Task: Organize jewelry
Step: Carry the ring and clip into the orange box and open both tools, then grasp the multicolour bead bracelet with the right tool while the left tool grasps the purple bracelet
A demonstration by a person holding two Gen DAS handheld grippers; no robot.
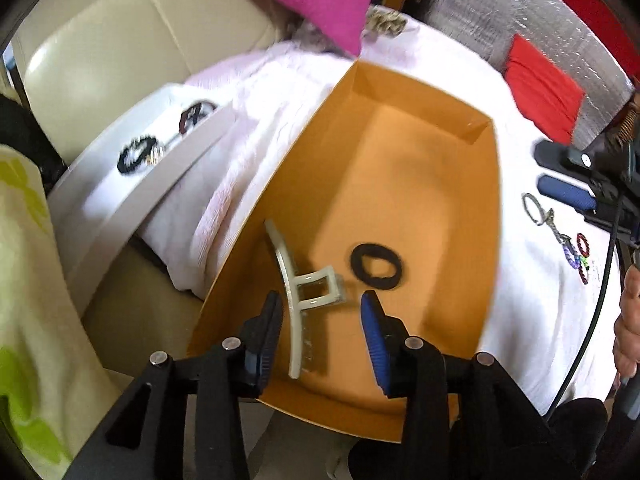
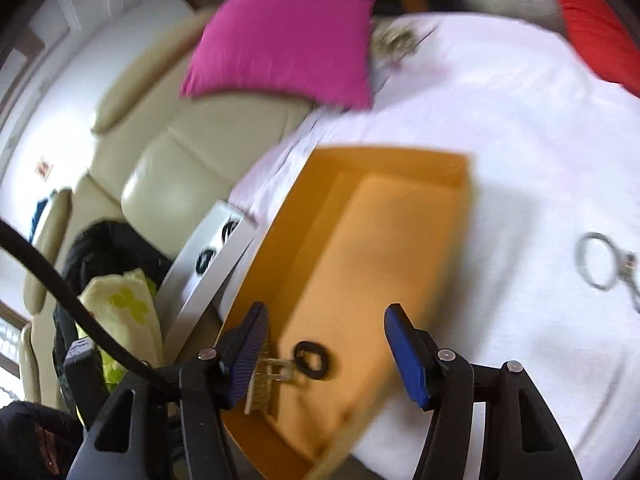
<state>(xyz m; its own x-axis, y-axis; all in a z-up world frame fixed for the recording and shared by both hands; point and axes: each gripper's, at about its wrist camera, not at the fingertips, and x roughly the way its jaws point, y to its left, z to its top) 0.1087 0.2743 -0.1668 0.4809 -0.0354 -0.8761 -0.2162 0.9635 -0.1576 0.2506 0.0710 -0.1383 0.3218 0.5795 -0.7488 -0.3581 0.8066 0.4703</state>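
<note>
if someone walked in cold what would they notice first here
Probably the orange box, open on the white cloth, with a pale hair claw clip and a black hair tie lying apart on its floor. Then the hot pink pillow at the back, leaning on the cream sofa. The left gripper hangs open over the clip.

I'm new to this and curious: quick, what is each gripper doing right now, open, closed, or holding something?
Left gripper: open, holding nothing, over the hair claw clip.
Right gripper: open, holding nothing.

Hair claw [image 2: 266,376] partly hidden, bracelets [image 2: 214,248] blurred
</note>
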